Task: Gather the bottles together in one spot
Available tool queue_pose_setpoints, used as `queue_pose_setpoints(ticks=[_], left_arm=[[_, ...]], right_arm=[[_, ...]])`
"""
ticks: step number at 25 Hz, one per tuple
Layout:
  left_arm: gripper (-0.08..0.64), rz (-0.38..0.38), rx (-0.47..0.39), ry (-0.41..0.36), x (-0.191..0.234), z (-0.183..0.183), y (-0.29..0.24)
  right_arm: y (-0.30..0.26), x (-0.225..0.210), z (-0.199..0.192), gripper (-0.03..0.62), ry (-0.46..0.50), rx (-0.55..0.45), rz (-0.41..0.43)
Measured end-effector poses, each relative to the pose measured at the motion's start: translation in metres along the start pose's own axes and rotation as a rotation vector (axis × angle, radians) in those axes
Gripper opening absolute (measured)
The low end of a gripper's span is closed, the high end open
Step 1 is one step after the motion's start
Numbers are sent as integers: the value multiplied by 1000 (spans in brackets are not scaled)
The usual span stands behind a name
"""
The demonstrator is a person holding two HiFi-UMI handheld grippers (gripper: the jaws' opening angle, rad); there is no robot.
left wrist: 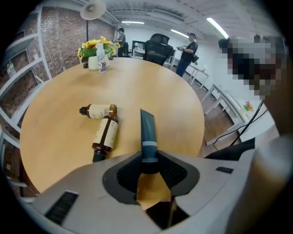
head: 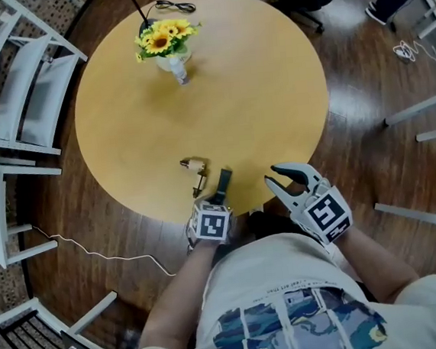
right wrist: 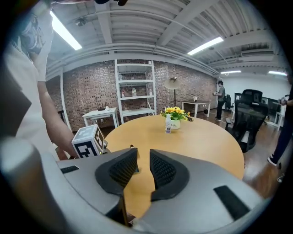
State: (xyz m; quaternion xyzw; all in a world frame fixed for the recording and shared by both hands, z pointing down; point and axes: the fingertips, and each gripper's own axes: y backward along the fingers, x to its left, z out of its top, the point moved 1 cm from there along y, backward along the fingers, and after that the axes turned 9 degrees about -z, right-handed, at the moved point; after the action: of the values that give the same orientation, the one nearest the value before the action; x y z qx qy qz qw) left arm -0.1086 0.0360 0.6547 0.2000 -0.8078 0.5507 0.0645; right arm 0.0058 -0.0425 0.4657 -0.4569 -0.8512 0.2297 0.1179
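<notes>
Bottles (left wrist: 105, 133), amber and seemingly glass, lie touching; left claw (left wrist: 148, 158) pinches a flat teal tube (left wrist: 147, 129), right claw (right wrist: 143, 167) part-open, empty.

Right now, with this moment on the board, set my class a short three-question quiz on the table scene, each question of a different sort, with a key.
1. True or false: both brown bottles lie on their sides on the table.
2. What does the left gripper hold? A) a spoon B) a dark tube C) nothing
3. Fill in: the right gripper has its jaws ____, with nothing between them.
Key: 1 true; 2 B; 3 apart.
</notes>
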Motion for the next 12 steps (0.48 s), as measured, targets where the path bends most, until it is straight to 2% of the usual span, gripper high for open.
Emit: queue_pose_setpoints(ticks=[3,6,9,12], left_arm=[[106,-56,-130,42,-11,23,16],[106,-133,-341,33,-36,67,52],[106,-206,-518,-54,-66,110,94],[106,-242,-623,-170,-93,141,127]], right_arm=[[-6,-6,-2,117,-46,1,44],[-13,-9,2,124,-177,-17,118],[-16,-6,26,169,-368,-88,248],[-17,-6,54,199,-516,-156,364]])
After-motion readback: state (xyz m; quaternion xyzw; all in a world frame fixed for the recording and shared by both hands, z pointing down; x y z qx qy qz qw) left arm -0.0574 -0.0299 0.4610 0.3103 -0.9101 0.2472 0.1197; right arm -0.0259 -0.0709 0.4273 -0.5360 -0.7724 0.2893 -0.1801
